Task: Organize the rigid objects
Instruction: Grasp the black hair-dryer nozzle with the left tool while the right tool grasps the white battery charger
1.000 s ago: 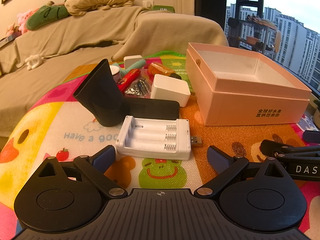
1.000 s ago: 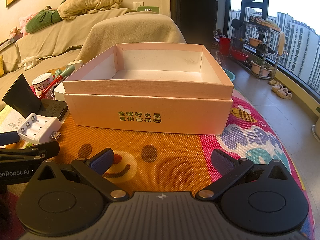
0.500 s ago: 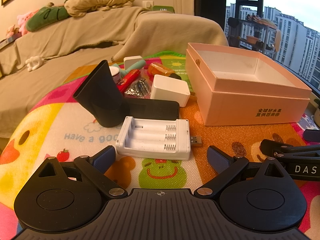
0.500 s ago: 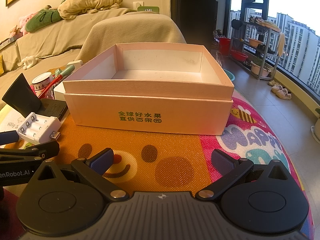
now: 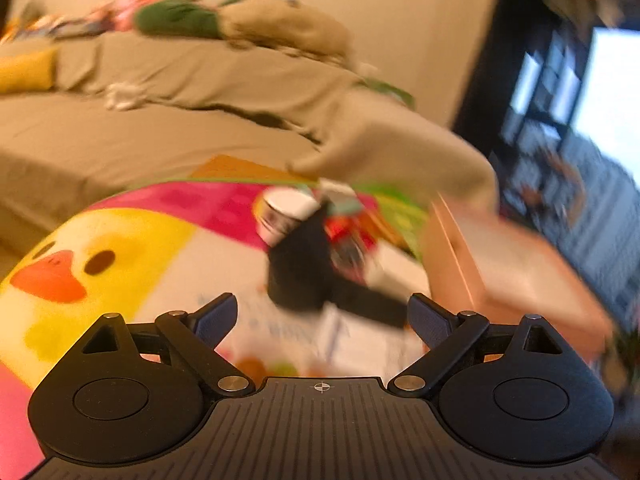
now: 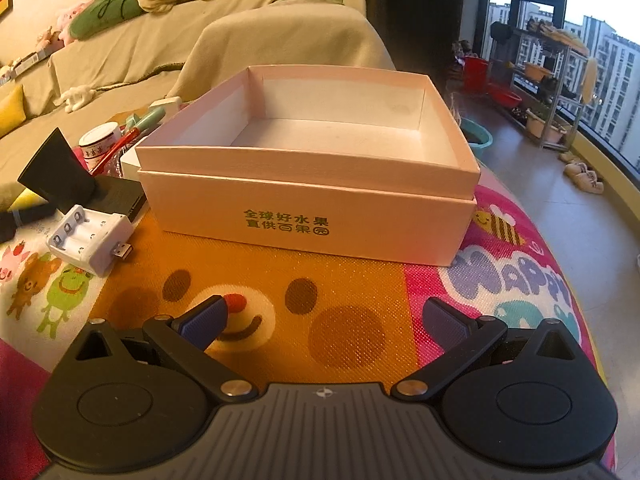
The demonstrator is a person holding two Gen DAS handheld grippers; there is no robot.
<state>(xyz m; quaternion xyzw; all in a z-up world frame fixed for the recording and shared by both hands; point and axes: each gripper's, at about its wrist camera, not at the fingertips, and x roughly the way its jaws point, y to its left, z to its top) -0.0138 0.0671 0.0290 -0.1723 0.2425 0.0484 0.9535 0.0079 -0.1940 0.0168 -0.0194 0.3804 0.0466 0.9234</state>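
On the colourful cartoon-printed play mat (image 6: 352, 280), the pale pink open cardboard box with green Chinese print on its front wall (image 6: 308, 216) stands in the middle of your right wrist view, and its inside shows only a bare white floor. To the left of this box, near its front corner, lies the white plastic battery charger with a USB plug (image 6: 86, 240); its plug points toward the box but does not touch it. Behind the charger, still left of the box, you see the black tapered hair-dryer nozzle (image 6: 56, 176) standing on its narrow end beside a flat black rectangular case (image 6: 120, 196), which lies just beside the box wall. Further back on the same side is a small white round tin with a printed label (image 6: 100, 140), together with red and teal stick-shaped things that are too crowded to name. Your right gripper (image 6: 324, 320) hovers over the mat in front of the box, its blue pads spread wide, and nothing is between them. Your left gripper (image 5: 322, 314) also has its fingers wide apart and carries nothing. The left wrist view is strongly blurred and tilted; there the black nozzle (image 5: 298, 264) appears ahead of the fingers, the white tin (image 5: 284, 216) behind it, and the pink box (image 5: 500, 264) to the right. Behind the box, a sofa under a beige cover (image 6: 240, 28) fills the background.
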